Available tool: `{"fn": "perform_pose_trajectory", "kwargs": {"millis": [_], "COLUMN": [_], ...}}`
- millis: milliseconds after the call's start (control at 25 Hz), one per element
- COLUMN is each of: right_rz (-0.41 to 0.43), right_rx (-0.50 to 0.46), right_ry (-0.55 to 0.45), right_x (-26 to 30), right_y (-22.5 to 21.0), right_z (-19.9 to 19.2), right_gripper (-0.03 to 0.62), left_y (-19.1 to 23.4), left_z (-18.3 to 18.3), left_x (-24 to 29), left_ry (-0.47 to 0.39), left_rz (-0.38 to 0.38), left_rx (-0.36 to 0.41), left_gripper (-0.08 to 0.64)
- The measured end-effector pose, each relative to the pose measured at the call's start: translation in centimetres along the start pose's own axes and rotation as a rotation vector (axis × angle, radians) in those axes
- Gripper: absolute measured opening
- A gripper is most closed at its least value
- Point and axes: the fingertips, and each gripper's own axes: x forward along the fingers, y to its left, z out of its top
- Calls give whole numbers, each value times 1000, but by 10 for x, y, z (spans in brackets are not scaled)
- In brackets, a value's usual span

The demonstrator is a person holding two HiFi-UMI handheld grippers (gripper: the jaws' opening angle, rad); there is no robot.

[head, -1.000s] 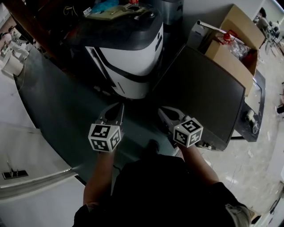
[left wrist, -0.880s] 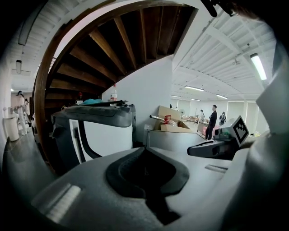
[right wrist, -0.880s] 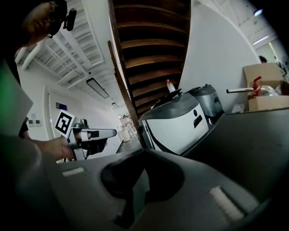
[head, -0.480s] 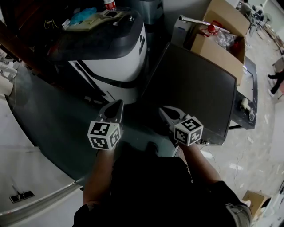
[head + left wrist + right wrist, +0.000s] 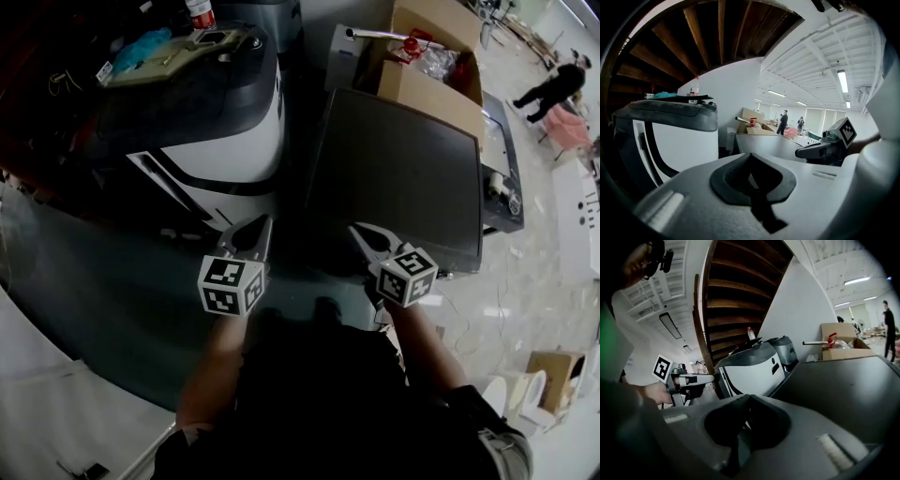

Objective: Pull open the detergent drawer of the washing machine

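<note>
The left hand-held gripper [image 5: 261, 227] and right hand-held gripper [image 5: 362, 231] have their jaws together on nothing, near the washer [image 5: 225, 141] at 11 o'clock. Its drawer cannot be made out. Arriving with jaws together risks skidding off the drawer front without catching it.

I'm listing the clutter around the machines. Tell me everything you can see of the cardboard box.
The cardboard box is plain brown and open-topped, with its flaps standing up. It sits upright just behind the dark flat panel, at the head view's upper right. Inside are crumpled clear plastic and something red. A pale rod juts out past its left side.
</note>
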Motion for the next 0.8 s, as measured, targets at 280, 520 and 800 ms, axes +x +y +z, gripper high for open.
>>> {"fn": "perform_pose_trajectory", "kwargs": {"millis": [280,520,800], "right_rz": [-161,-267,-351], "right_rx": [64,150,208], "right_ry": [1,-23,8], "right_x": [-3,-25,-43], "right_y": [31,35,9], "right_z": [-35,-72,-110], "right_gripper": [3,3,5], "left_y": [11,1,-14], "left_z": [-32,-58,-74], "left_x": [-9,3,26], "left_ry": [58,120,163], "left_rz": [-177,-290,-367], "left_rx": [30,52,59], "left_gripper": [11,11,14]}}
